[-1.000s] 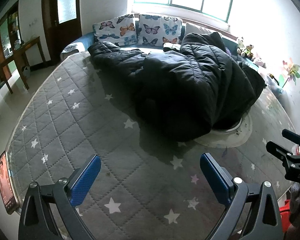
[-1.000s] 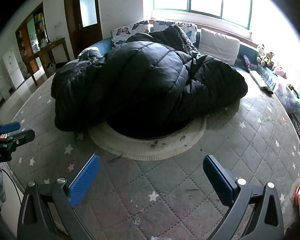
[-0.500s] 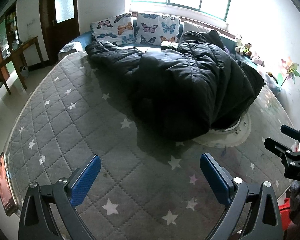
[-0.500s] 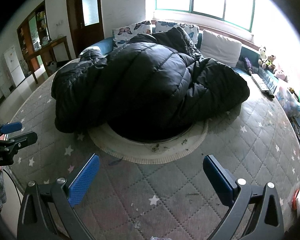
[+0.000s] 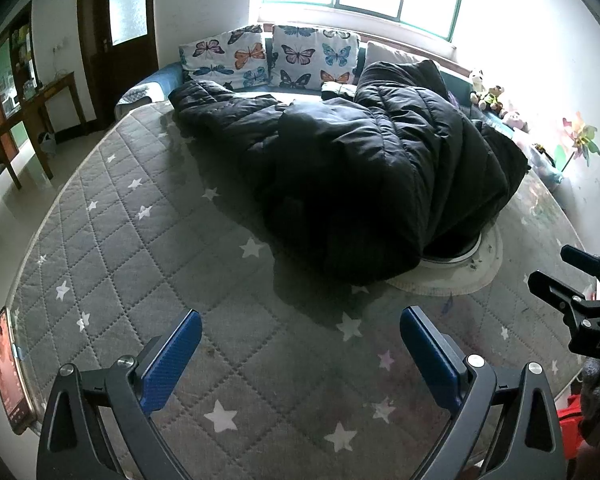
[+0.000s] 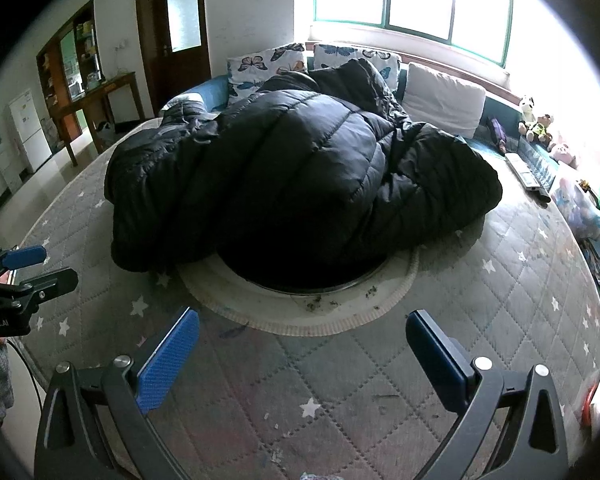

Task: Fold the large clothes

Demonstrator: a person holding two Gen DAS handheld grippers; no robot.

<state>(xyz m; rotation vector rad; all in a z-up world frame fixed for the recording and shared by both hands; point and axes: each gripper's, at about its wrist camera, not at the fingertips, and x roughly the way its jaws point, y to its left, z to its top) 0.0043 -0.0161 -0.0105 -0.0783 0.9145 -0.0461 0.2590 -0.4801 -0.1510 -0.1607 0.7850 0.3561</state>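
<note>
With the left gripper [image 5: 300, 344] and right gripper [image 6: 302, 344] both spread wide and empty, the bunched black puffer coat [image 6: 292, 184] is best approached low and pinched at its near hem.

Jacket [image 6: 292, 184] lies mid-mattress [image 6: 500, 320]; pillows [image 5: 268, 56] behind it.
</note>
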